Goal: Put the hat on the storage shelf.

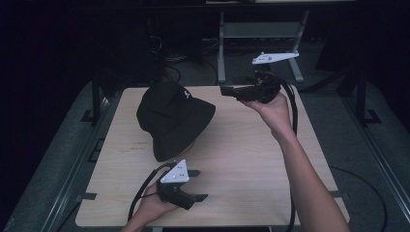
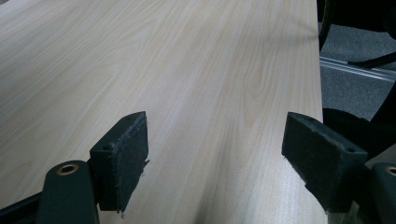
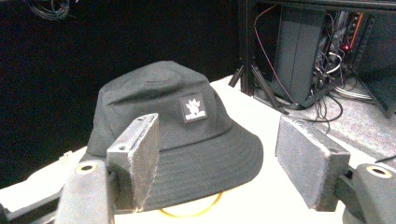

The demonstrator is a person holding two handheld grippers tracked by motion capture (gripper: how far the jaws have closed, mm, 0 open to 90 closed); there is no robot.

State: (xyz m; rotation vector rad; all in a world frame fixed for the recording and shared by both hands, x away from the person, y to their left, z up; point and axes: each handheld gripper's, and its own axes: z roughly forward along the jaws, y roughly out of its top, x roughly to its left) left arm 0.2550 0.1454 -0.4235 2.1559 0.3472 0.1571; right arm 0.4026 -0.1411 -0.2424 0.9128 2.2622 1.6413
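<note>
Both grippers' jaws wide, empty

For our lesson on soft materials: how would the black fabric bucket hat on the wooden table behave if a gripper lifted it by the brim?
The black fabric bucket hat would probably flop: its crown shows soft creases. It looks light for its size. Its brim seems draped over a yellowish ring, so lifting might uncover or shift that.

Black fabric bucket hat (image 1: 173,117) with small white-logo patch; set crown-up on the table's far left; brim lifted over a yellow ring (image 3: 191,212).
</note>
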